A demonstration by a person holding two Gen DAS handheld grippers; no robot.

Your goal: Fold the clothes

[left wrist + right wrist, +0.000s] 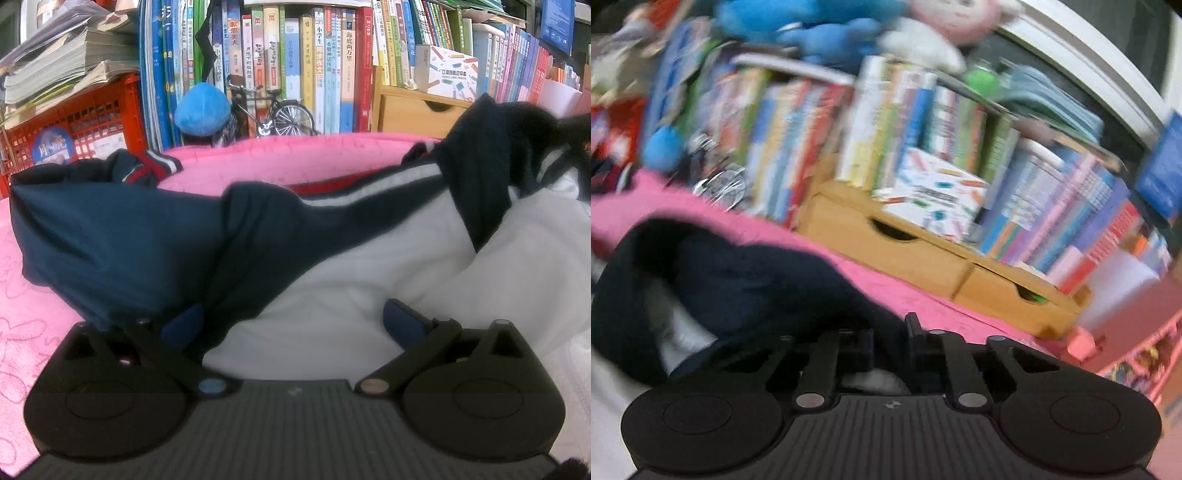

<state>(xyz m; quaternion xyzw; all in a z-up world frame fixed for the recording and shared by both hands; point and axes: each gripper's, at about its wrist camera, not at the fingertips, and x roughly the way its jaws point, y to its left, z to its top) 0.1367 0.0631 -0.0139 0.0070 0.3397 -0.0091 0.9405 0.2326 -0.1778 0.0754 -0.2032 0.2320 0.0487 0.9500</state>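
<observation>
The jacket (147,236), navy and white with a red and white stripe, lies bunched on the pink cloth (29,325) that covers the desk, in front of the row of books (295,66).

The left gripper (295,317) stands wide open over the near part of the jacket. Its left finger (183,325) sits against the navy fold, its right finger (404,321) against the white part, with white fabric bulging between them; neither pad presses the cloth.

The right gripper (890,339) is closed, its jaws drawn nearly together. The right wrist view is blurred, so whether a thin edge of cloth is pinched between them cannot be told. A dark navy hump of the jacket lies just left of its fingers and touches the left one.

Behind the jacket, against the books, stand a wooden drawer unit (923,258), a model bicycle (273,114), a blue plush (203,109) and a red crate (74,125).
</observation>
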